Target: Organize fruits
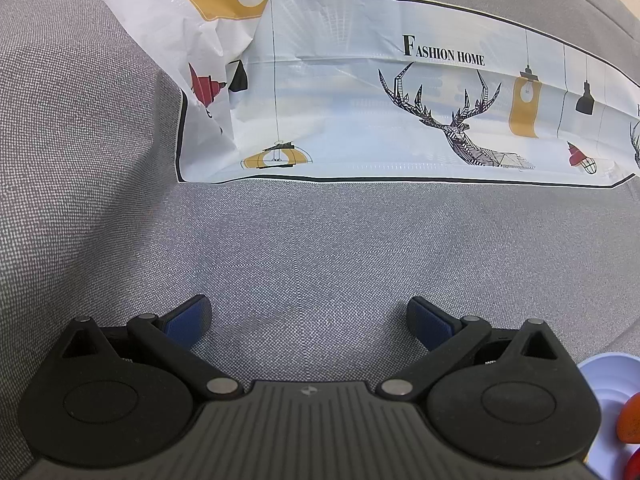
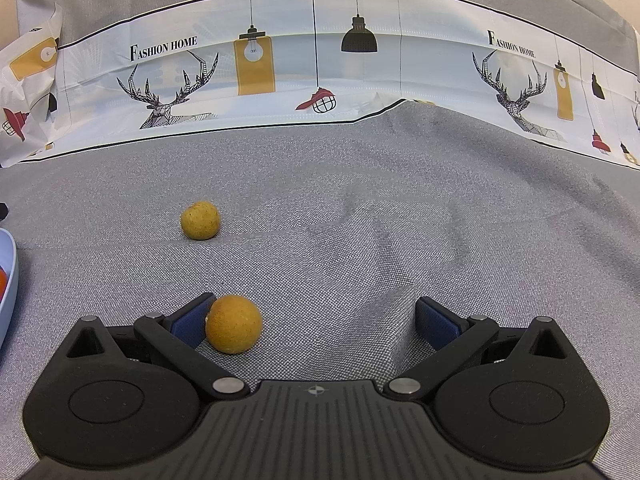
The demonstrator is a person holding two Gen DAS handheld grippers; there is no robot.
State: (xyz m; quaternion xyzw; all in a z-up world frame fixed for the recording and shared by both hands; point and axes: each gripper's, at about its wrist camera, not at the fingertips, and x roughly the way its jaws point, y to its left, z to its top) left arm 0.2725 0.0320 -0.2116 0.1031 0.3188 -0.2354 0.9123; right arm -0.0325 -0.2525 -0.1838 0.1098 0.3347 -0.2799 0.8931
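Both tongs wide, right tongs (image 2: 316, 322) with yellow fruit (image 2: 233, 324) touching inner left pad, second yellow fruit (image 2: 200, 221) ahead-left, left tongs (image 1: 308, 320) over bare grey cloth (image 1: 320, 240), bowl (image 1: 600, 376) at right.

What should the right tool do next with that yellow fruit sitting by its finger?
Probably shift slightly left, then close. The right tool is open, and the nearer yellow fruit rests on the grey cloth against its left finger, off-centre, far from the other finger.

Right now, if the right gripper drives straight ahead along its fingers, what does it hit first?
Probably nothing soon: bare grey cloth lies ahead of the open right gripper. The near yellow fruit sits left, against its left finger; the printed sheet comes next.
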